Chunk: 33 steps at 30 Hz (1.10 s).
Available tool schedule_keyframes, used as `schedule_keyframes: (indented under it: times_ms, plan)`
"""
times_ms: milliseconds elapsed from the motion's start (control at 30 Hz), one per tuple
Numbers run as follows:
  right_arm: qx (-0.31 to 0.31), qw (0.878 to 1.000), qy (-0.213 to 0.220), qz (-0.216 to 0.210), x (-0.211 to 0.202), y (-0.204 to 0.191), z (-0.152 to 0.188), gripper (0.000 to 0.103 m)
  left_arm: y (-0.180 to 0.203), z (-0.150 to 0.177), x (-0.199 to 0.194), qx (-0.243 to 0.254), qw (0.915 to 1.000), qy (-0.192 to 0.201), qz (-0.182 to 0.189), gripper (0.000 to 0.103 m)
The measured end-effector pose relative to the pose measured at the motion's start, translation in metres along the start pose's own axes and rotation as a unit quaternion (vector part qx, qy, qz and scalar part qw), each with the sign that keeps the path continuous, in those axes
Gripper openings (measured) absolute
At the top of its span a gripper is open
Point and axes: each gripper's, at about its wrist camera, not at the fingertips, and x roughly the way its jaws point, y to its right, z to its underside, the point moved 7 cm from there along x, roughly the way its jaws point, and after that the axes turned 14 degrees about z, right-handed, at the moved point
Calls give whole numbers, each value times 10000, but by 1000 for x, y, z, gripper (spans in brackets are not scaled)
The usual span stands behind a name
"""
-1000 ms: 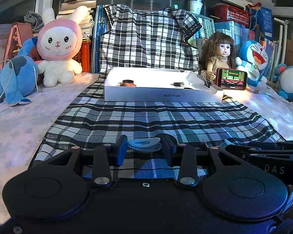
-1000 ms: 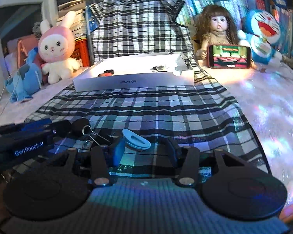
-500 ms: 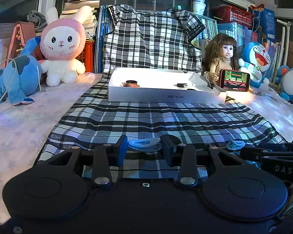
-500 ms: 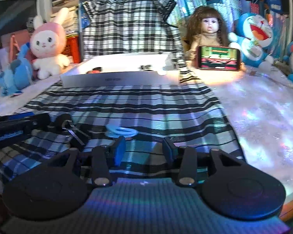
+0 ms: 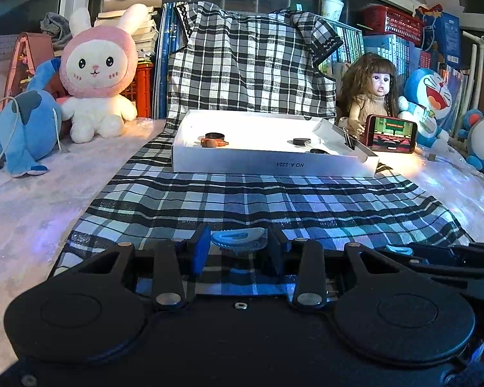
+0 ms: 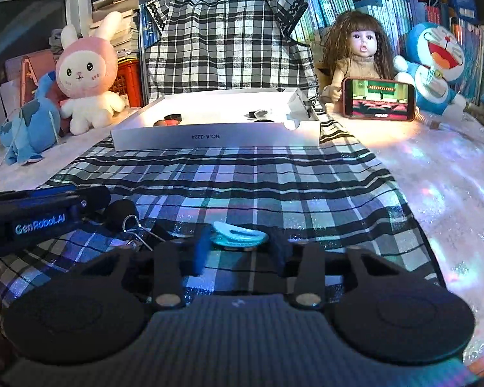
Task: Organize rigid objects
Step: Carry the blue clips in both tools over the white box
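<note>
Through my left wrist camera, my left claw [image 5: 238, 247] sits low over the checked cloth [image 5: 258, 200], its jaws set narrow with a pale blue clip [image 5: 238, 239] pinched between them; the clip lies crosswise, its long axis running from one pad to the other, flat face up with a slot along the top. The white box [image 5: 274, 164] stands straight ahead and well apart across the cloth, its long side facing me, so the carry from here is a plain push forward and up over the near wall. Inside it I can make out a few dark round things and something brownish, too small to name. My right claw's fingers [image 5: 451, 254] reach in from the right edge, near mine. Through my right wrist camera, my right claw [image 6: 238, 243] is closing on a second blue clip [image 6: 238, 236] that also lies crosswise between the pads, rounded, slotted, its front edge toward the box [image 6: 216, 137]; I judge the pads have just met it. A black binder clip [image 6: 129, 222] with wire handles lies just to its left, beside my left claw's arm. The box is ahead, slightly left, about equally far for both hands
</note>
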Motion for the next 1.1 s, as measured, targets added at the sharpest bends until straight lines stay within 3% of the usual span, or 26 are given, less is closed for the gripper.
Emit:
schedule_keyframes:
  times_ms: [333, 600, 800, 933, 1100]
  plan:
    - [236, 9996, 72, -162, 10, 11, -37, 43, -14, -44, 28, -124, 9997, -199, -99, 37]
    - [509, 9981, -85, -323, 50, 25, -91, 43, -23, -101, 57, 7, 9998, -47, 186, 37]
    - [670, 9967, -208, -414, 92, 32, -138, 43, -40, -140, 91, 260, 9995, -20, 196, 37]
    - [776, 9945, -401, -580, 126, 30, -164, 43, -63, -161, 128, -75, 9994, -143, 293, 37]
    - [782, 9938, -672, -425, 172, 21, -181, 43, -88, -172, 177, -447, 9983, -283, 250, 37]
